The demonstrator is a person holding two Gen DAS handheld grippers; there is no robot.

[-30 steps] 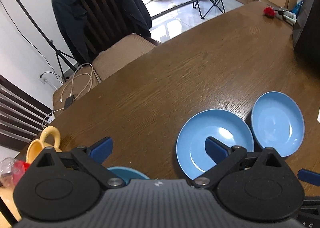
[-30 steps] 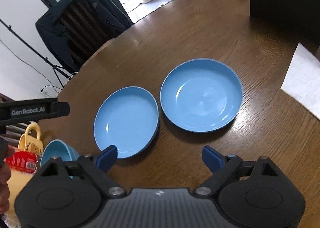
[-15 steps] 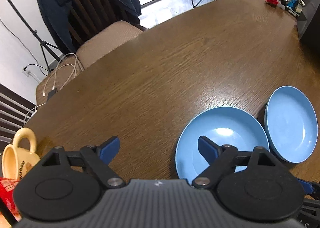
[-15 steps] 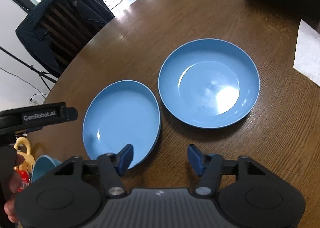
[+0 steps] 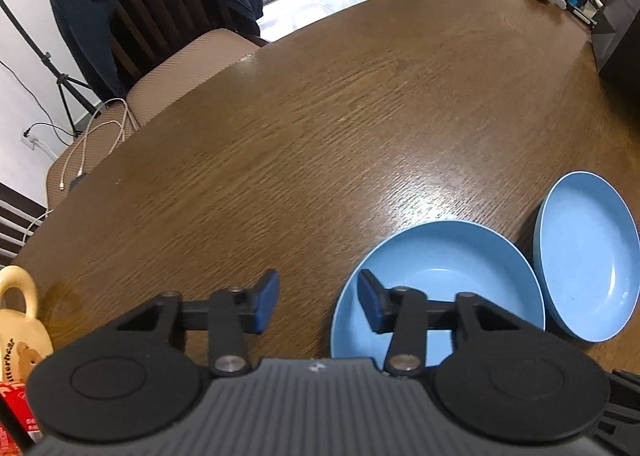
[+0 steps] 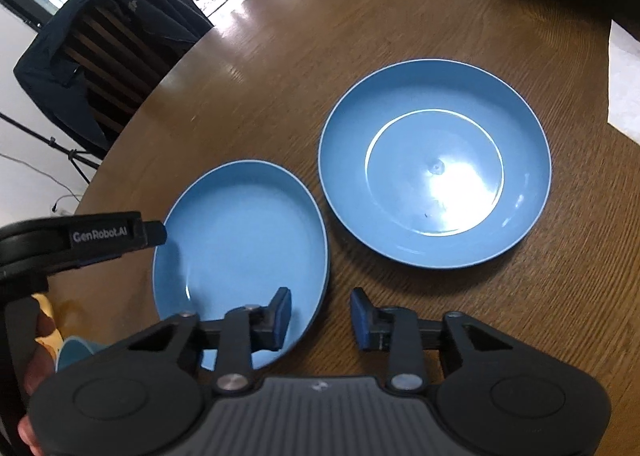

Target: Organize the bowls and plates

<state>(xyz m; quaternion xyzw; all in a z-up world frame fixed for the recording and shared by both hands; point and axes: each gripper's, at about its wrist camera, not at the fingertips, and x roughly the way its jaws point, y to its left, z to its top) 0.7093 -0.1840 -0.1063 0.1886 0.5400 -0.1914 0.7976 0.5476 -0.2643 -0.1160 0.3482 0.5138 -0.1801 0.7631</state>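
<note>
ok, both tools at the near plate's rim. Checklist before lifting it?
1. Left tool straddles near plate rim: ok, jaws closing around it.
2. Right tool straddles the opposite rim: ok, jaws closing around it.
3. Pads pressing on the rim: not ok, gaps show on both.
4. Far plate has nothing in it: ok.
5. The two plates stand apart: cannot tell, rims very close.

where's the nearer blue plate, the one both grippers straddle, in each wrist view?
Left wrist: nearer blue plate lower right, its left rim between the fingers.
Right wrist: same plate lower left, its right rim between the fingers.
Shared landmark: the second blue plate, just right of it in both.
</note>
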